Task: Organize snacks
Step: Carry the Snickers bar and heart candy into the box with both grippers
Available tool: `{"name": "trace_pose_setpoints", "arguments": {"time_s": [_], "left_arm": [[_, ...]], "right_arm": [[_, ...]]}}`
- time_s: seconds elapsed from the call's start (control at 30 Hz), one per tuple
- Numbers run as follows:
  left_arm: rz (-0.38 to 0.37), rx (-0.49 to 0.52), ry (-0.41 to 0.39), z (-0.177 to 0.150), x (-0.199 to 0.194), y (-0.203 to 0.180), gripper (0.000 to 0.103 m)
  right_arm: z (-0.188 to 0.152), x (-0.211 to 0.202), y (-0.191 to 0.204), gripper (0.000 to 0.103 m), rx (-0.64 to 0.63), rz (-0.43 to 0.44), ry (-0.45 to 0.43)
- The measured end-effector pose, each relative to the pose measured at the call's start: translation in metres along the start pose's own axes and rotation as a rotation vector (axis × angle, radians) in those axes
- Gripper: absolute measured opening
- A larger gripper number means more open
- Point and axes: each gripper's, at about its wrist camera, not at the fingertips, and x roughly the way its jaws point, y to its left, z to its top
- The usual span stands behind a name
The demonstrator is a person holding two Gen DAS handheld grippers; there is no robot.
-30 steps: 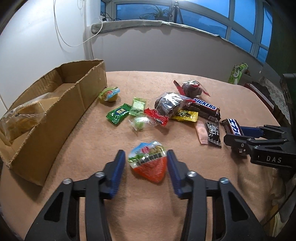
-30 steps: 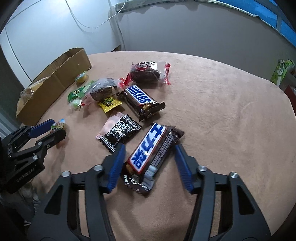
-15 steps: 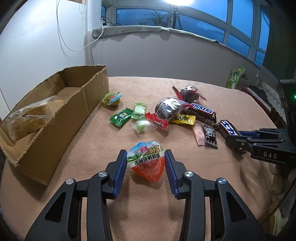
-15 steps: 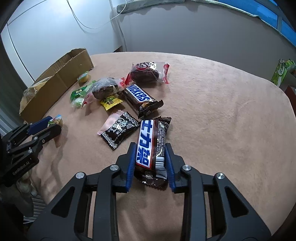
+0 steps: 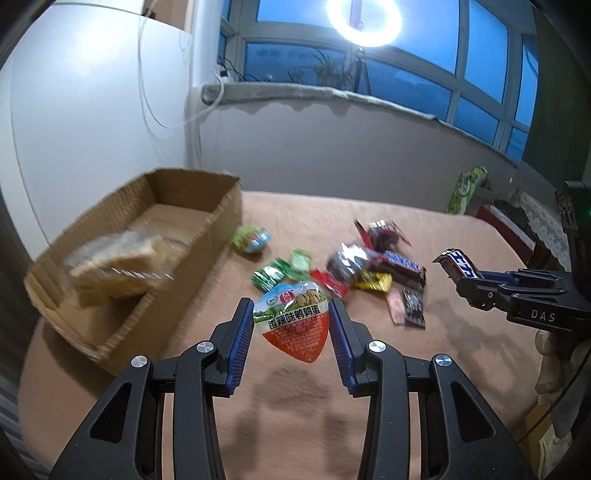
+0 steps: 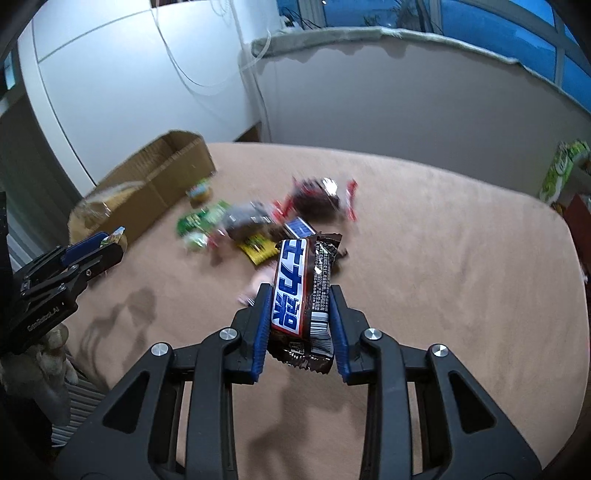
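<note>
My left gripper [image 5: 291, 317] is shut on a heart-shaped orange and green egg snack pack [image 5: 293, 325], held off the tan tablecloth [image 5: 461, 387]. My right gripper [image 6: 300, 299] is shut on a brown chocolate bar with a blue and white label [image 6: 303, 295], also raised above the cloth. That bar [image 5: 458, 264] and the right gripper [image 5: 466, 282] show at the right of the left wrist view. The left gripper [image 6: 110, 245] shows at the left of the right wrist view. A cardboard box [image 5: 122, 280] with a bread bag [image 5: 118, 266] inside stands at the left.
A pile of loose snacks [image 5: 354, 266] lies mid-table: a Snickers bar [image 5: 400, 264], green packets [image 5: 273, 273], a yellow packet [image 5: 373, 282], a dark wrapped cake [image 5: 382, 232], a black sachet [image 5: 413, 312]. A green pack [image 5: 467, 188] stands beyond the far right edge. A ring light [image 5: 364, 22] shines above.
Both grippers rose off the cloth with their snacks. The right gripper shut on the chocolate bar, which turned lengthwise between its fingers. The left kept its grip on the egg pack.
</note>
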Motion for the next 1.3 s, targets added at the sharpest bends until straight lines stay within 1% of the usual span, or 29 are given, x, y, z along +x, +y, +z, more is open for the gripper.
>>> {"name": "trace_pose_setpoints", "arguments": {"time_s": [0.1, 0.3, 0.7, 0.97, 1.3], "left_arm": [[0.011, -0.011, -0.03, 0.01, -0.01, 0.013, 0.039], [0.046, -0.038, -0.072, 0.029, -0.021, 0.045, 0.039], [0.147, -0.095, -0.104, 0.039, -0.025, 0.106, 0.039], [0.215, -0.155, -0.09, 0.037, -0.02, 0.145, 0.039], [0.25, -0.192, -0.063, 0.035, -0.008, 0.173, 0.039]], "right_arm": [[0.018, -0.003, 0.009, 0.031, -0.013, 0.025, -0.021], [0.05, 0.001, 0.033, 0.031, -0.059, 0.042, -0.059], [0.112, 0.031, 0.097, 0.031, -0.161, 0.116, -0.095], [0.138, 0.061, 0.147, 0.031, -0.239, 0.164, -0.09], [0.151, 0.114, 0.184, 0.031, -0.289, 0.201, -0.019]]}}
